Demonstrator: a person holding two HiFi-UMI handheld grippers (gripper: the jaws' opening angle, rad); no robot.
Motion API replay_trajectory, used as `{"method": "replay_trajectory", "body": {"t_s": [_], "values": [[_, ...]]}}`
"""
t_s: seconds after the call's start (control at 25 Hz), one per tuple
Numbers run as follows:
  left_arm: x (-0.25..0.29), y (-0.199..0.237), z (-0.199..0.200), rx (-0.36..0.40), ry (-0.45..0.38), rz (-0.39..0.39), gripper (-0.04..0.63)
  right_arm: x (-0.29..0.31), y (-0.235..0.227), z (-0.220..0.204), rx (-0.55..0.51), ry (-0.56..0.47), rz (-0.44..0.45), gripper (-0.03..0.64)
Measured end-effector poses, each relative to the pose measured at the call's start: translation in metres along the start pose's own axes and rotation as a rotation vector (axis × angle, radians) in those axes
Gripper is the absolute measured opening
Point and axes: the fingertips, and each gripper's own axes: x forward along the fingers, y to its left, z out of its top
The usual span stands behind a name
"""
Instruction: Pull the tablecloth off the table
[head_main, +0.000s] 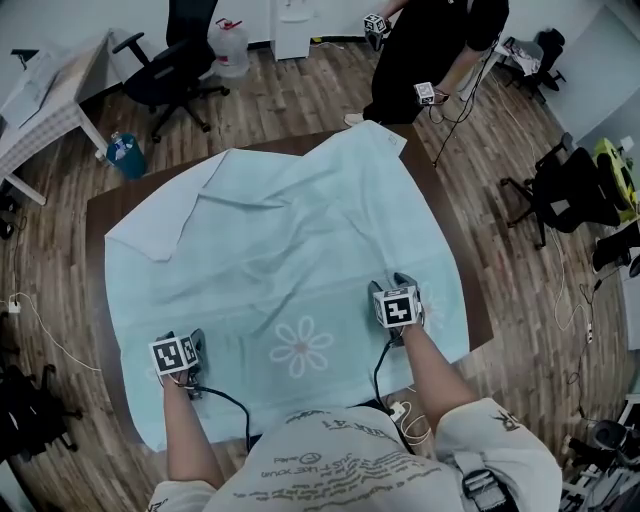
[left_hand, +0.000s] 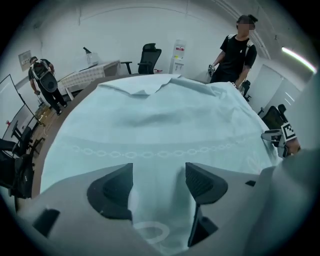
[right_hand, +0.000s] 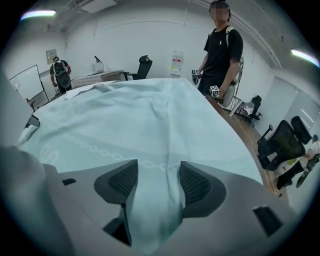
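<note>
Head view: the light-blue tablecloth (head_main: 290, 220) covers the brown table (head_main: 96, 215). The left gripper (head_main: 194, 342) and right gripper (head_main: 402, 284) rest on its near edge.

Left gripper view: the left gripper (left_hand: 159, 182) has its jaws wide apart. A loose cloth fold lies between them, unclamped.

Right gripper view: the right gripper (right_hand: 158, 181) has its jaws wide apart. A cloth ridge runs between them and the cloth extends ahead.

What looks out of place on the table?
The tablecloth sits skewed on the table, leaving wood bare at the corners. Its far-left corner is folded over, and a cloth ridge stands between the open jaws of the left tool and right tool.
</note>
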Motion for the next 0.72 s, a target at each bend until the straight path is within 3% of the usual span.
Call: {"method": "replay_trajectory", "body": {"t_s": [0.16, 0.28, 0.36, 0.48, 0.6, 0.72], "values": [[0.002, -0.001, -0.004, -0.01, -0.003, 0.002, 0.333, 0.0, 0.0, -0.003, 0.044, -0.001, 0.027, 0.257], [0.003, -0.002, -0.003, -0.001, -0.017, 0.008, 0.331, 0.001, 0.006, -0.005, 0.117, -0.003, 0.068, 0.17], [0.004, -0.004, -0.004, 0.004, -0.032, 0.008, 0.321, 0.002, 0.011, -0.007, 0.102, 0.006, 0.069, 0.141], [0.006, -0.015, -0.005, 0.002, -0.032, -0.018, 0.197, 0.002, 0.022, -0.01, 0.041, 0.038, 0.075, 0.048], [0.006, -0.029, -0.008, 0.014, -0.009, -0.036, 0.027, -0.002, 0.037, -0.01, -0.004, 0.057, 0.091, 0.031], [0.002, -0.036, -0.007, 0.053, -0.004, -0.029, 0.011, -0.007, 0.056, -0.009, 0.007, 0.074, 0.145, 0.023]]}}
